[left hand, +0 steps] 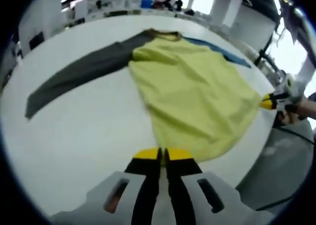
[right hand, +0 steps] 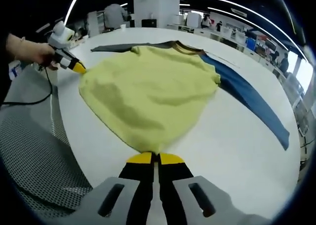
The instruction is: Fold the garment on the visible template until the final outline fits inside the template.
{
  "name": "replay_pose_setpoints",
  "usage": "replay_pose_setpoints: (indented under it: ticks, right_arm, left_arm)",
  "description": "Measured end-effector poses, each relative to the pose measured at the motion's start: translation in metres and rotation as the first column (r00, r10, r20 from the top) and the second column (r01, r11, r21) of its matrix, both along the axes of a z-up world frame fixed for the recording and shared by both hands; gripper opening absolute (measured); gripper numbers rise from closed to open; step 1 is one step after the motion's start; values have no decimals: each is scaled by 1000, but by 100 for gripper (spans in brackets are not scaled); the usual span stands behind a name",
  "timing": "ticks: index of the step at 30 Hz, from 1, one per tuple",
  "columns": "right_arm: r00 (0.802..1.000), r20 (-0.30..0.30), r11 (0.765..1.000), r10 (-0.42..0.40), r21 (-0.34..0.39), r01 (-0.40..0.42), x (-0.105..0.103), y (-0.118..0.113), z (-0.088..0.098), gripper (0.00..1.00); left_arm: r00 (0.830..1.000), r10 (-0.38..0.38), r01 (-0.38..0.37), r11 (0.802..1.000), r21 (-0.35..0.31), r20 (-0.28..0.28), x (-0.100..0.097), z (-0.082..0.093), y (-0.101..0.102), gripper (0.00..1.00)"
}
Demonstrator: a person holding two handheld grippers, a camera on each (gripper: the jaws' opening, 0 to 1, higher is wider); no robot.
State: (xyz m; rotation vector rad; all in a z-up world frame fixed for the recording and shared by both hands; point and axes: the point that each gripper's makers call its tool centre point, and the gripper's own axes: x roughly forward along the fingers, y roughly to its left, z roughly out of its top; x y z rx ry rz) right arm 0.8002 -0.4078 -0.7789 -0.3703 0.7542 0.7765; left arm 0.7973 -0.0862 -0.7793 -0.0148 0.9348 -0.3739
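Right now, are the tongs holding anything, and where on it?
Both tongs, left and right, are shut on the yellow shirt, each pinching a bottom hem corner.

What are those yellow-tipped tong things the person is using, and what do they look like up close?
They are hand-held grippers. The left gripper has two narrow black jaws capped with yellow tips, rising from a pale grey moulded body with slot-shaped cut-outs. The right gripper looks the same. Seen from the side in the right gripper view, the left one has a white-grey housing and a thin black cable trailing from it.

Both tongs [left hand: 161,155] pinch the garment's [left hand: 197,96] hem.
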Motion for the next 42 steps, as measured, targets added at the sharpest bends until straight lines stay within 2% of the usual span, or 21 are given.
replay_pose_setpoints:
  ticks: [4, 6, 9, 14, 17, 22, 28, 34, 42]
  right_arm:
    - [1000, 5, 1000, -10, 4, 10, 2, -3, 5, 2]
    - [1000, 11, 1000, -17, 7, 17, 4, -5, 11, 2]
    - [999, 32, 1000, -20, 5, 19, 8, -9, 23, 2]
    - [997, 73, 1000, 2, -22, -1, 12, -13, 49, 2]
    - [998, 69, 999, -3, -33, 5, 13, -16, 56, 2]
    - [999, 34, 998, -8, -61, 10, 7, -20, 58, 2]
    - [1000, -6, 994, 3, -112, -4, -6, -26, 58, 2]
    - [999, -50, 990, -20, -143, 13, -17, -36, 56, 1]
    - [997, -79, 992, -7, -126, -3, -31, -31, 44, 1]
  left_arm:
    - [1000, -11, 11, 1000, 12, 1, 0, 2, -1, 0]
    - [1000, -3, 3, 1000, -7, -9, -2, 5, -3, 0]
    - [1000, -1, 1, 1000, -15, -10, -4, 16, -4, 0]
    - [1000, 30, -30, 998, -61, -6, -8, 44, -5, 0]
    - [999, 48, -49, 995, -88, -12, -11, 53, -6, 0]
    - [995, 84, -89, 988, -128, -45, -20, 60, -8, 0]
    - [992, 89, -101, 986, -133, -89, -34, 56, -12, 0]
    - [986, 85, -102, 988, -118, -142, -49, 41, -12, 0]
    - [980, 90, -111, 987, -113, -176, -57, 29, -7, 0]
